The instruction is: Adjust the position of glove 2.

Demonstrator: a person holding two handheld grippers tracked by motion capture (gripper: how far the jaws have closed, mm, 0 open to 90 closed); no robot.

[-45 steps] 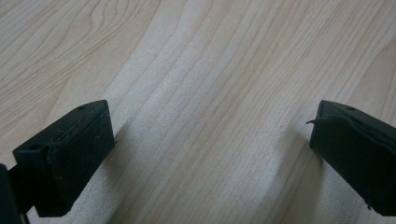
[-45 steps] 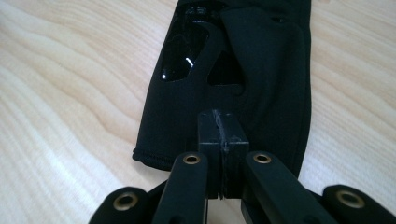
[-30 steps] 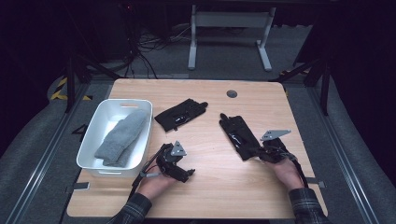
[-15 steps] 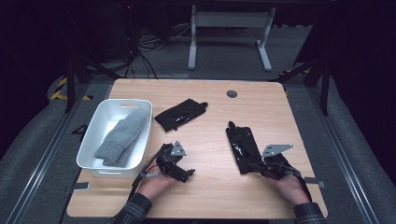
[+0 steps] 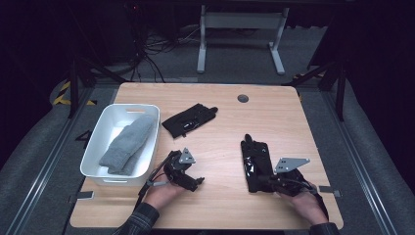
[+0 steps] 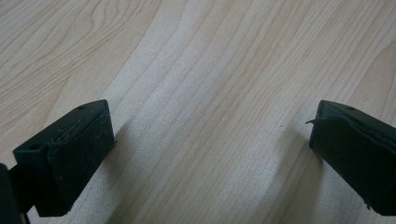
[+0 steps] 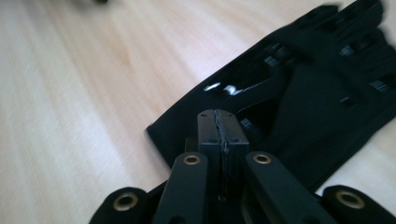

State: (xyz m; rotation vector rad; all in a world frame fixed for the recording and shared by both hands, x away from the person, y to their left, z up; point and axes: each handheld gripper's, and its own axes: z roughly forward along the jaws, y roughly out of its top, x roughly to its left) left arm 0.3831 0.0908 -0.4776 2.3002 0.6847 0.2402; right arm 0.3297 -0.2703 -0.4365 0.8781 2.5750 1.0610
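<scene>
A black glove [image 5: 255, 161] lies flat on the wooden table [image 5: 220, 205] at the front right, its fingers pointing away from the person. My right gripper [image 5: 264, 183] is at its near end, shut on the cuff. In the right gripper view the jaws are pressed together at the edge of the glove [image 7: 299, 93], with my right gripper [image 7: 218, 125] low over the wood. A second black glove [image 5: 190, 120] lies crumpled near the table's middle. My left gripper [image 5: 193, 182] rests at the front, left of centre. Its jaws stand wide apart over bare wood, and my left gripper [image 6: 212, 149] holds nothing.
A white bin [image 5: 98, 147] stands at the table's left with a grey folded sock [image 5: 128, 144] inside. A dark round grommet [image 5: 242, 98] sits near the far edge. Dark floor and a desk frame lie beyond the table.
The right gripper has pulled the black glove toward the person and slightly right; the glove now lies straighter. The left gripper has stayed put.
</scene>
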